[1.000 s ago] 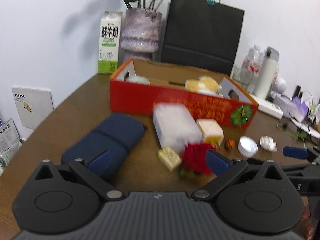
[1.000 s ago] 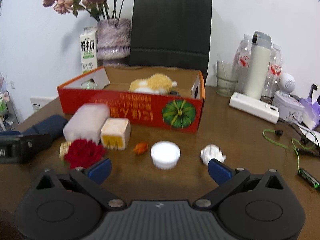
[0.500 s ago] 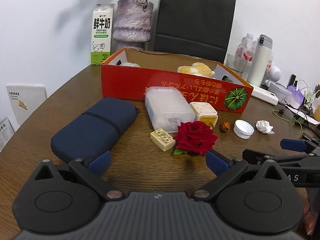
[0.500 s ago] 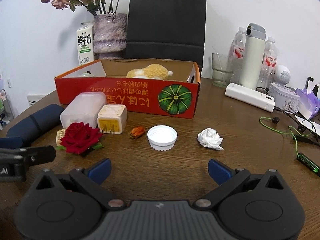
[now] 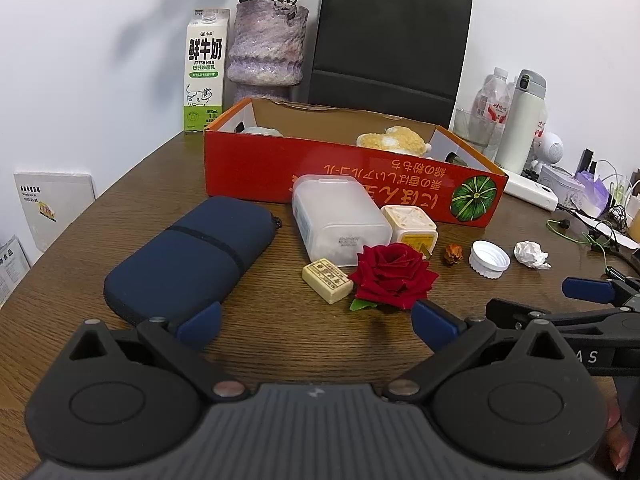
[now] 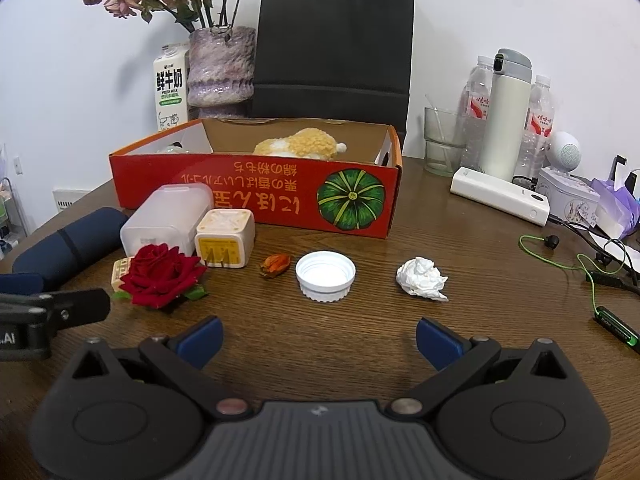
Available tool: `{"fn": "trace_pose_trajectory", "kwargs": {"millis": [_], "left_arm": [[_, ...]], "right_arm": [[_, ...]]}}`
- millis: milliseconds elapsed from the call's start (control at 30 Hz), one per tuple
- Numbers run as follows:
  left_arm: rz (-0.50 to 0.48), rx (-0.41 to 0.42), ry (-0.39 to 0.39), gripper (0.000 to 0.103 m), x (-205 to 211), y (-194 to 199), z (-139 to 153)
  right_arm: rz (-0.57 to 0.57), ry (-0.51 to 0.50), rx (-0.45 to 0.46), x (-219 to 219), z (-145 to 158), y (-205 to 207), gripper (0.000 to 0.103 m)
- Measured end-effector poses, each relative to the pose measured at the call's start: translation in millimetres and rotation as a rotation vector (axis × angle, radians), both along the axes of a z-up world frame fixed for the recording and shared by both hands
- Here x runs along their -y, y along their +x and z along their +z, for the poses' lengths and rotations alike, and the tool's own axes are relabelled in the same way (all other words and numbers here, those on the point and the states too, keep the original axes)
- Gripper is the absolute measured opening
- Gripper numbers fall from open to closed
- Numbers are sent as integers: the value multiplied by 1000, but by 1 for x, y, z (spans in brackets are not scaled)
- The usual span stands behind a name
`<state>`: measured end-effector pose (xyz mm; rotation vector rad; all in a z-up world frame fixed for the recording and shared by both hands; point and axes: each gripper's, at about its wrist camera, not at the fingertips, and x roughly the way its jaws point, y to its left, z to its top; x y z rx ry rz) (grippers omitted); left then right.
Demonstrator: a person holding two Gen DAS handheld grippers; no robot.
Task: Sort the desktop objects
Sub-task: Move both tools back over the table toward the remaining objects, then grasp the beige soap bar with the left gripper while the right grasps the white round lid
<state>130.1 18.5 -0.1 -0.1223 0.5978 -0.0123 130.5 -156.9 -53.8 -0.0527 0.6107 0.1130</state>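
Red rose (image 5: 394,276) lies on the desk (image 5: 280,336) just ahead of the left gripper (image 5: 316,322), right of centre; both grippers' jaws gape wide, empty; right gripper (image 6: 318,338) faces the white cap (image 6: 325,275).

A dark brown wood-grain table (image 6: 320,344) carries all items. A red cardboard box (image 6: 256,196) with a green pumpkin print stands near the middle. In front of it, resting on the surface: a navy zip pouch (image 5: 188,256), a translucent white plastic container (image 5: 340,218) lying on its side, a cream plug cube (image 6: 225,238) just beside the container, a small cream block (image 5: 327,280), a red rose (image 6: 160,274), a small dried orange bud (image 6: 275,265), a white bottle cap (image 6: 325,275) with its open side up, and a crumpled white paper ball (image 6: 422,278). Behind the box stand a milk carton (image 5: 205,76), a mottled purple vase (image 5: 266,50) and a black paper bag (image 6: 334,48). To the right are a white power bank (image 6: 500,195), a white flask (image 6: 506,114) and a green cable (image 6: 560,258).
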Motion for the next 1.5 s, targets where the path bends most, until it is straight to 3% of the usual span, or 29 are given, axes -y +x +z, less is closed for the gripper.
{"fn": "trace_pose_trajectory", "kwargs": {"millis": [767,1100,1200,1267,1500], "left_arm": [[26,18,-2,103,-4,-1,3],[34,22,-9,98,-5,-2,3],[44,20,-15,91,-6,-1,4],[60,15,-26,79,-9,1,5],[77,-26,-69,52,-12,24,5]], "right_arm": [[0,-1,-2,0,0,0,103],[0,-1,-2,0,0,0,103],[-2,1,-1,0,0,0,103],[-6,2,1,1,0,2,103],[-14,-4,14,2,5,15,101]]}}
